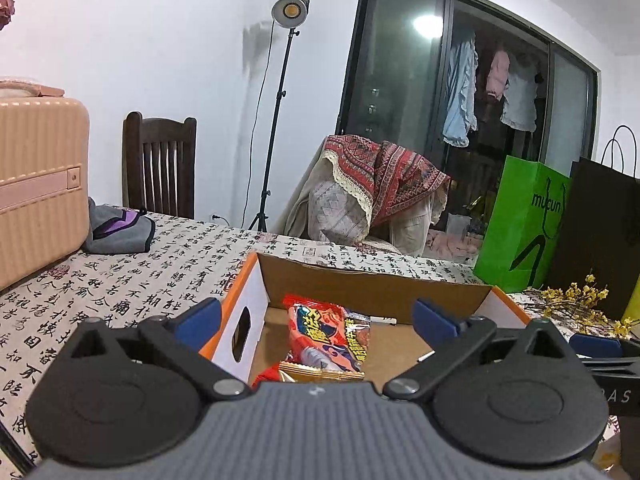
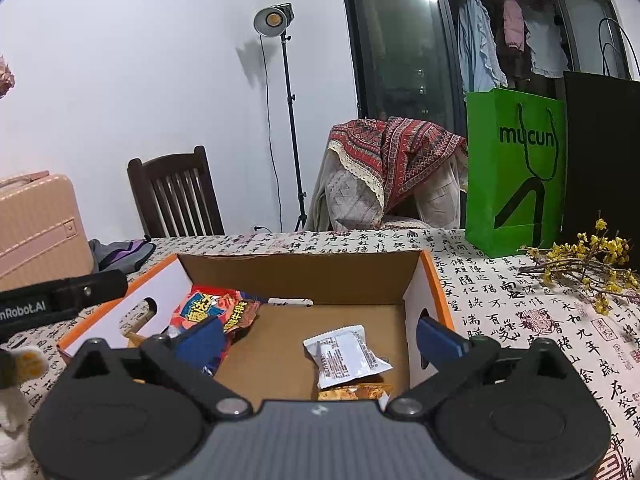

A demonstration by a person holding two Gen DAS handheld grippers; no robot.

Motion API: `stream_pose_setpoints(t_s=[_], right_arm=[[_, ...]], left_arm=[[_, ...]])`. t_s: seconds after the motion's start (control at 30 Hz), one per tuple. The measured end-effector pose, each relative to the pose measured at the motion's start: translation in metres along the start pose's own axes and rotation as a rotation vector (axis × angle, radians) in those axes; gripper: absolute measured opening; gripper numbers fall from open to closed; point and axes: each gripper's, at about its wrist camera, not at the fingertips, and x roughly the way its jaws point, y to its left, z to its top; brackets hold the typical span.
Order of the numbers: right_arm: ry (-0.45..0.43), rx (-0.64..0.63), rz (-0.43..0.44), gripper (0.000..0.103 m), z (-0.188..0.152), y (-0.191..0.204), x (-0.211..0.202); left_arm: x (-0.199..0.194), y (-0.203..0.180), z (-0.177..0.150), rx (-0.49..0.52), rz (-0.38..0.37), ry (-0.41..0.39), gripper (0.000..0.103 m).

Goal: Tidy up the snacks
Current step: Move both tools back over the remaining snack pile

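An open cardboard box point(image 1: 372, 280) point(image 2: 304, 276) with orange-edged white sides stands on the table. Inside it lies a red snack packet point(image 1: 330, 330) point(image 2: 218, 310), with a gold-edged packet point(image 1: 320, 372) under its near end. A white sachet point(image 2: 346, 354) lies on an orange snack packet point(image 2: 352, 392) at the box's near right. My left gripper point(image 1: 316, 320) is open and empty over the box, above the red packet. My right gripper point(image 2: 320, 338) is open and empty over the box, above the white sachet. The left gripper's body point(image 2: 60, 294) shows at the left of the right wrist view.
The table has a calligraphy-print cloth point(image 1: 132, 280) point(image 2: 520, 312). A pink suitcase point(image 1: 36, 184) and grey pouch point(image 1: 120, 232) sit at left. A green bag point(image 2: 516, 172), black bag point(image 2: 600, 160) and yellow flower sprigs point(image 2: 588, 264) sit at right. Chairs and a lamp stand stand beyond.
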Motion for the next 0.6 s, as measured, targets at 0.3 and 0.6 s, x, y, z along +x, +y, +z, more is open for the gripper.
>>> stream_pose_setpoints(t_s=[0.3,0.6], right_arm=[[-0.03,-0.037,-0.013,0.103,0.014,0.005,-0.035],[-0.019,-0.025,0.022,0.103,0.001,0.012,-0.082]], left_arm=[[-0.032,-0.001,0.019,-0.025,-0.008,-0.035,0.103],[-0.08,0.005,0.014,-0.02,-0.026,-0.018,0.103]])
